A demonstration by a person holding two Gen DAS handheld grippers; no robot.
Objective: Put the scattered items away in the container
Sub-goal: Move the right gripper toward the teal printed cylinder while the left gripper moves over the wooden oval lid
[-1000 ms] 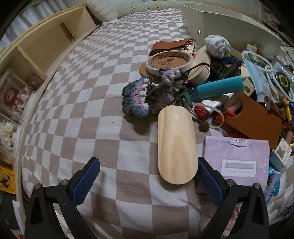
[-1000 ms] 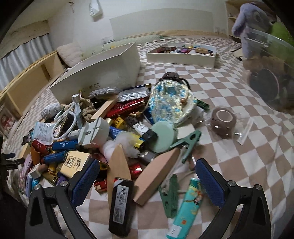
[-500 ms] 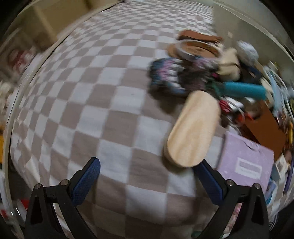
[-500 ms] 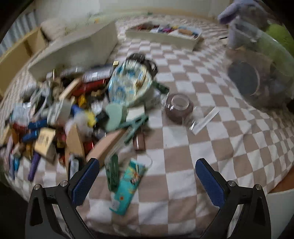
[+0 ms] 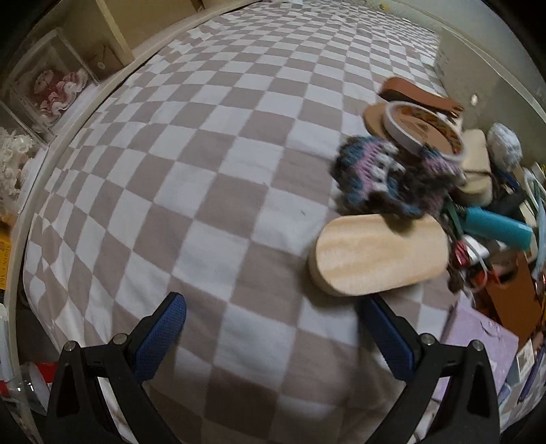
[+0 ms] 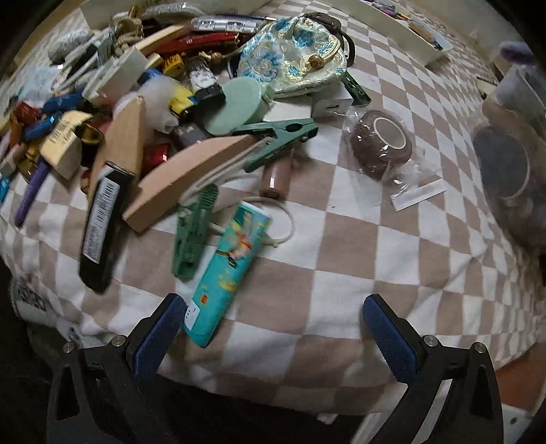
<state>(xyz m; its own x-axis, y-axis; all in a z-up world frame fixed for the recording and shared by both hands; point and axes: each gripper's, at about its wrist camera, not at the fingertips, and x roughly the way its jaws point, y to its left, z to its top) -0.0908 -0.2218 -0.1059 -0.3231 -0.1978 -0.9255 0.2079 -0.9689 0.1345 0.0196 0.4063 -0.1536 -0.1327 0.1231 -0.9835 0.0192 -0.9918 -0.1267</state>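
Barely begun, by the look of it. Left gripper (image 5: 271, 336) empty, fingers (image 5: 160, 336) spread wide, hovering above bare checkered bed cover (image 5: 177, 164) near the bed's left edge. Right gripper (image 6: 269, 336) likewise empty, fingers (image 6: 390, 341) wide apart, poised over the bed's near edge with nothing between them.

Scattered items almost all unsorted, heaped in one pile (image 6: 136, 85) across the middle of the bed. At the pile's left fringe: an oval wooden lid (image 5: 378, 258) lying flat, closest to the left gripper; a crocheted piece (image 5: 389, 174) in blue, pink and dark yarn touching its far side; a round tin (image 5: 423, 131) and a teal cylinder (image 5: 498, 229) beyond. At the pile's near fringe, in the right wrist view: a turquoise printed tube (image 6: 227, 275), its end just beside the right gripper's left finger; a green clip (image 6: 192, 232) next to it; a black barcoded object (image 6: 100, 222); a wedge of pale wood (image 6: 187, 177); a larger green clamp (image 6: 276, 138). Set apart on open cover toward the right: a brown tape roll (image 6: 382, 141) in clear wrap.

Container: probably the white tray (image 6: 413, 32) at the bed's far side, well apart from the pile, already holding a few small things, too small to identify. Nothing in transit. Practically the whole heap left to move, likeliest first picks being the turquoise tube and the wooden lid.
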